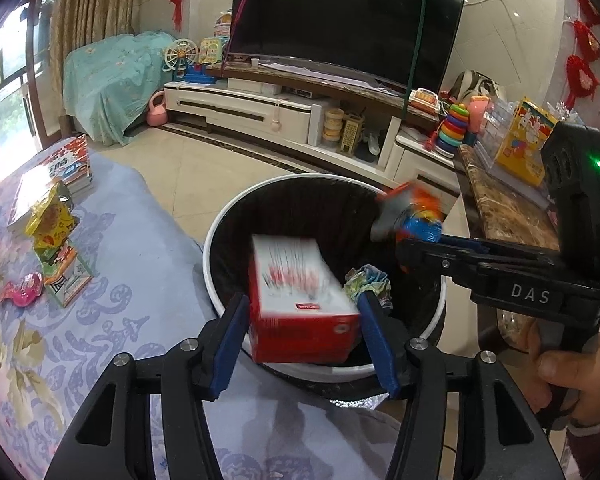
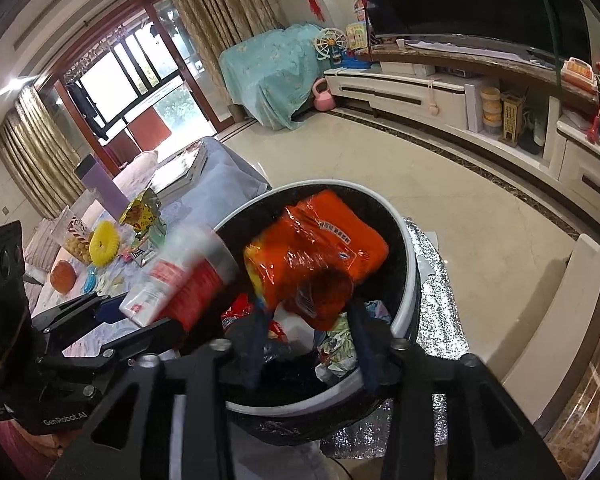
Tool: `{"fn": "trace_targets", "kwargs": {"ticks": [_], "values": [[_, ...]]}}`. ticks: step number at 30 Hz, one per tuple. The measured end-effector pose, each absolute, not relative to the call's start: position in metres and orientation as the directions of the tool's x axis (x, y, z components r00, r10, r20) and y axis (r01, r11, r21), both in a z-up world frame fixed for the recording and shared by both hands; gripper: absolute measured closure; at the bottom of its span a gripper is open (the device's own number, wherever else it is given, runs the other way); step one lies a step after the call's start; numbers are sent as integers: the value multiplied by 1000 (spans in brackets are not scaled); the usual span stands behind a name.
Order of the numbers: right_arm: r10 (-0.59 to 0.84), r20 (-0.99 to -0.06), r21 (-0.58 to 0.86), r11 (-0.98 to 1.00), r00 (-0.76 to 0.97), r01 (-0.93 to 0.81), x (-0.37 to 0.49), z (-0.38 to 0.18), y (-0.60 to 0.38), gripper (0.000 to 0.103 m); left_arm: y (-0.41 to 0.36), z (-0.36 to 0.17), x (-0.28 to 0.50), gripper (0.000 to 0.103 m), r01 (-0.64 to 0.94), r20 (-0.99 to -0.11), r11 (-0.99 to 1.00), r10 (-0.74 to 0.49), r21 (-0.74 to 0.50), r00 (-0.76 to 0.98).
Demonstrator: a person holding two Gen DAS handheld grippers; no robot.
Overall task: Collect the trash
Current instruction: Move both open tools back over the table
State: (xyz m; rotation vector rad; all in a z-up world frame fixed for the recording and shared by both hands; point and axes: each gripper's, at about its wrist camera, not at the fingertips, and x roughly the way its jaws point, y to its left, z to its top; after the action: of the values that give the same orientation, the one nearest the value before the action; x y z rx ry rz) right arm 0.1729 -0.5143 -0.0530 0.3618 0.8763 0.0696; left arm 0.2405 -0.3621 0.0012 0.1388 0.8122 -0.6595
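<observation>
A white-rimmed trash bin [image 1: 216, 240] lined with a black bag stands beside the table, and it also shows in the right wrist view [image 2: 412, 264]. My left gripper [image 1: 304, 320] is open over the bin. A red and white box [image 1: 296, 300] is blurred between its blue pads [image 1: 230, 344], apart from them. My right gripper [image 2: 310, 344] is open over the bin, with a blurred orange snack packet [image 2: 316, 256] just past its fingertips. The packet also shows in the left wrist view [image 1: 416, 216]. Crumpled wrappers [image 2: 340, 344] lie inside the bin.
The table with a lavender cloth [image 1: 112, 280] holds snack boxes [image 1: 56, 236], books [image 1: 56, 176] and small toys. A TV cabinet [image 1: 284, 116] runs along the far wall. A marble counter [image 1: 500, 208] stands right of the bin. Silver foil [image 2: 440, 312] lies under the bin.
</observation>
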Motion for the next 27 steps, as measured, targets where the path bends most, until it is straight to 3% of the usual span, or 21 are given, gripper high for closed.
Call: {"fn": "trace_targets", "kwargs": {"ticks": [1,5,10,27], "values": [[206,-737,340,936,644,89,173,-52,-515,47,-360,2,239,38,590,-710,796,-492,-133,504],[205,-730,350,931,652,99,170,-52,-516,38,-347,3,231,38,571,-699,811,-481,-125,530],[204,-712,371,922,672,113,163,-51,-512,19,-319,-1,217,38,533,-696,836,-461,-133,550],[316,-651,435,900,690,-1,166,-46,-427,15,-177,-14,181,38,275,-717,939,-336,-206,611]]}}
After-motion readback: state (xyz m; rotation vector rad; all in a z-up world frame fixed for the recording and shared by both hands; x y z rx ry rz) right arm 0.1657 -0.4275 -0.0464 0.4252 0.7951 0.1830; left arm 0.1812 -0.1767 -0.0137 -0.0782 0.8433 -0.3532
